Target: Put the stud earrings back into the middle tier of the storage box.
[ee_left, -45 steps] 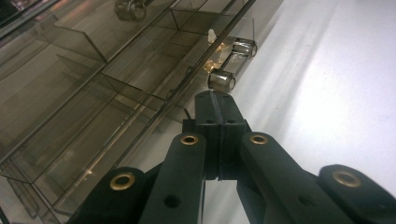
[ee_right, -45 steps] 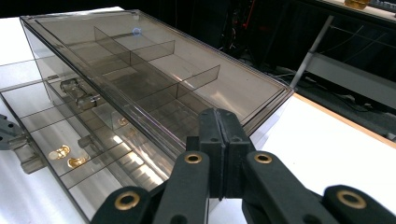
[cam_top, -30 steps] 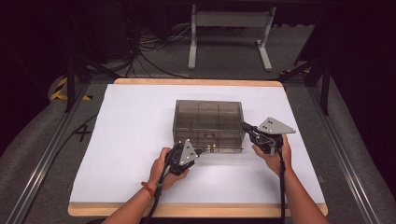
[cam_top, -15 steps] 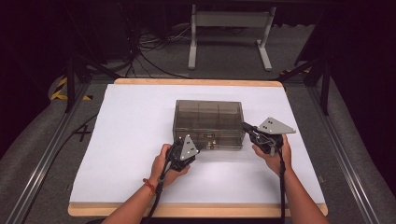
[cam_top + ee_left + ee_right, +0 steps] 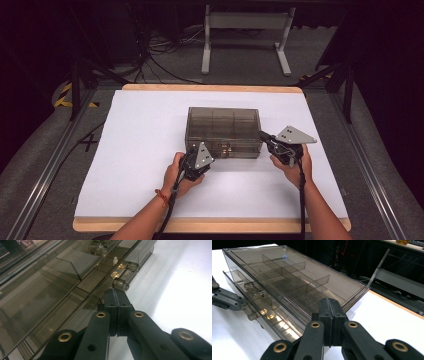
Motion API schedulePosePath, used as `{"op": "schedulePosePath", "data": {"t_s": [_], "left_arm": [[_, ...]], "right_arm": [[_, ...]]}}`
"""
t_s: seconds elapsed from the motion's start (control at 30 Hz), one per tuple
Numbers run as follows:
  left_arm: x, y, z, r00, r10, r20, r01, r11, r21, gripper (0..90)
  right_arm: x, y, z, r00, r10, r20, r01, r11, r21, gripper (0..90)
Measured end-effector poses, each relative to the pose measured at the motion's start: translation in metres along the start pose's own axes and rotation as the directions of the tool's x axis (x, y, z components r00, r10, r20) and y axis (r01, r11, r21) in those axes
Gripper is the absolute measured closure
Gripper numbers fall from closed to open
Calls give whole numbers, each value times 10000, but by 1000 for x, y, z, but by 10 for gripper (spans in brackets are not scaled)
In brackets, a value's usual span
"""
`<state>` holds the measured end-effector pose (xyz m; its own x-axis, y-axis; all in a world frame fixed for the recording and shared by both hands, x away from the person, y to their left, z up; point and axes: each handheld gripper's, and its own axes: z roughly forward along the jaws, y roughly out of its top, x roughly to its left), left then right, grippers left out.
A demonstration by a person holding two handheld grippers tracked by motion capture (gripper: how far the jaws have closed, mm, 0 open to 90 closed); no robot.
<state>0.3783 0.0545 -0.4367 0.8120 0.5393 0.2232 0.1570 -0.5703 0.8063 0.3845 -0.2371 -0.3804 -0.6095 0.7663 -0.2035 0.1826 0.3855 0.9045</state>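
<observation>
High view: the smoky plastic drawer box [image 5: 223, 131] sits mid-tabletop [image 5: 140, 150], long side facing me. My left tongs [image 5: 191, 150], pressed together and empty, sit nearest its front drawer knobs [image 5: 120, 284]; right tongs [image 5: 262, 136], likewise together, meet its right corner.

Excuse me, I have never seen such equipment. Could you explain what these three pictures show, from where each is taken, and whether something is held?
A person sits at a table covered with a white sheet and holds a hand-operated tool in each hand. The high view looks down from above: left tool, right tool. Each of the other two pictures comes from a camera riding on one tool, looking along its black jaws. On the sheet stands a smoky clear plastic box with dividers and small drawers. Both tools are shut and hold nothing; the left tool's tip is at the drawer front, the right tool's at the box's corner.
</observation>
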Motion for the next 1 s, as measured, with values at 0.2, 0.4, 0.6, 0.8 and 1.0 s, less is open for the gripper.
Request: {"op": "schedulePosePath", "data": {"t_s": [0.2,0.4,0.6,0.8,1.0], "left_arm": [[3,3,2,9999,106,-116,-106,9999,69,894],[6,4,5,9997,99,-210,-98,9999,66,895],[7,4,7,9994,130,-325,-127,9999,87,896],[9,1,9,9998,14,-191,-15,10000,-7,897],[10,0,10,10000,54,-21,-54,10000,70,897]], "right_arm": [[0,0,0,10000,10,-3,-10,10000,-5,900],[0,0,0,10000,4,0,-4,10000,-6,900],[0,0,0,10000,3,-3,-3,10000,-9,900],[0,0,0,10000,21,0,-21,10000,-9,900],[0,0,0,9999,105,-21,-105,9999,-3,900]]}}
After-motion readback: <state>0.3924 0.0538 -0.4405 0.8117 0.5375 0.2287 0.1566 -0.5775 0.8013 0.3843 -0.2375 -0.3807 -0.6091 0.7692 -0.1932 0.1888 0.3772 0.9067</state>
